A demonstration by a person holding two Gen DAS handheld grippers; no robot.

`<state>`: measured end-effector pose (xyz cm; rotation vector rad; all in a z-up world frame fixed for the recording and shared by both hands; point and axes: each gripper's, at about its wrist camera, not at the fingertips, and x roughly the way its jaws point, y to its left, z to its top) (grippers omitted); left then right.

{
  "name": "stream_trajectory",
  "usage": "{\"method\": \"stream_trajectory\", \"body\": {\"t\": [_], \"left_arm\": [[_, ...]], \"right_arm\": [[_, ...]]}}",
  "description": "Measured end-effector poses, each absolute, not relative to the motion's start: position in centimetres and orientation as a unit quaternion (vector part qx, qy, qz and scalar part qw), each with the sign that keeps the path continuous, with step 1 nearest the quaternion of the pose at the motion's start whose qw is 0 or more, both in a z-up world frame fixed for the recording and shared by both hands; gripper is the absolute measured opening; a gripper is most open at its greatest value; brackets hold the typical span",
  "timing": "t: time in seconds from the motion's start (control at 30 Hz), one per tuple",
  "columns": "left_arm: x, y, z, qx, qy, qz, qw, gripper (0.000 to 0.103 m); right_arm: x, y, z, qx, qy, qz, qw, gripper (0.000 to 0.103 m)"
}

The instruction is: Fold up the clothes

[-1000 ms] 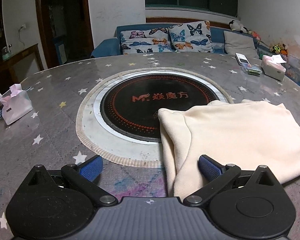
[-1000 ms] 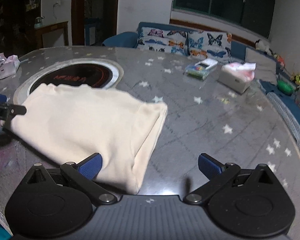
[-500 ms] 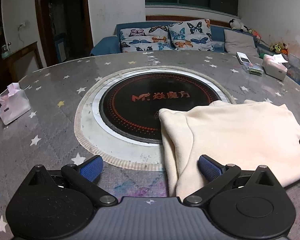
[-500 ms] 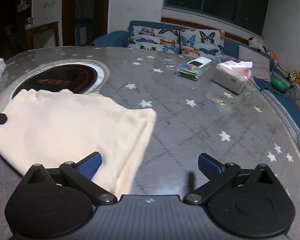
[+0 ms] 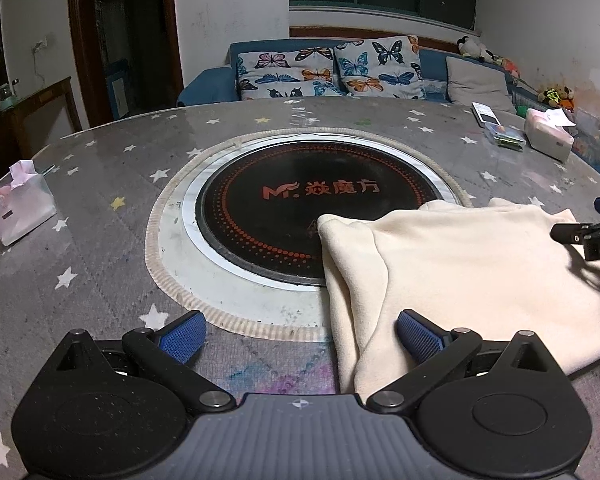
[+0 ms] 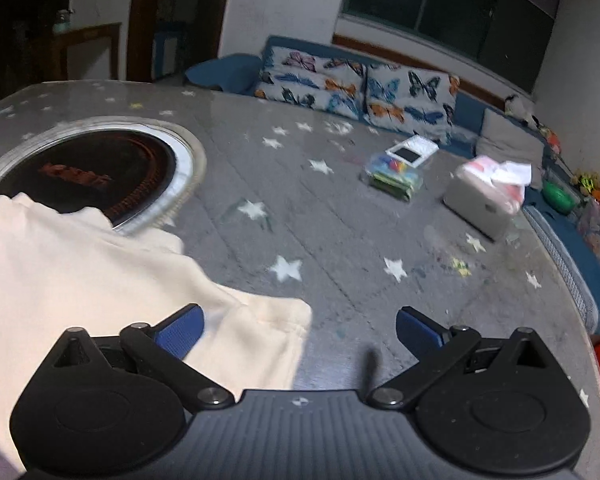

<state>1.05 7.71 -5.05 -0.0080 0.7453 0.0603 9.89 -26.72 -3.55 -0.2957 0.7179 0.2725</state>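
A cream garment lies folded flat on the round star-patterned table, its left edge over the black hob. My left gripper is open at the garment's near left corner, its right pad over the cloth and nothing pinched. In the right wrist view the same garment fills the lower left. My right gripper is open above its right corner, the left pad over cloth, the right pad over bare table. The right gripper's fingers show at the far right of the left wrist view.
A round black induction hob with a silver ring sits in the table's middle. A pink tissue bag stands at the left. A tissue box, a phone and a coloured packet lie at the far right. A sofa stands behind.
The right gripper has swung right and forward over the garment's right corner, so its fingers now show in the left wrist view. The left gripper and the garment have stayed put.
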Motion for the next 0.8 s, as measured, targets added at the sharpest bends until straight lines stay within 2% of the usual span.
{"method": "stream_trajectory", "body": {"t": [0.27, 0.47, 0.8], "left_arm": [[1.3, 8.1, -5.2, -0.016, 0.368, 0.022, 0.930, 0.103], [1.3, 8.4, -5.2, -0.024, 0.370, 0.019, 0.929, 0.103], [0.3, 9.2, -4.8, -0.030, 0.365, 0.023, 0.930, 0.103]], "right_arm": [[10.1, -24.0, -1.5, -0.155, 0.322, 0.163, 0.920, 0.103], [12.0, -21.0, -3.4, -0.185, 0.331, 0.172, 0.909, 0.103], [8.8, -19.5, -0.9, -0.191, 0.300, 0.230, 0.906, 0.103]]}}
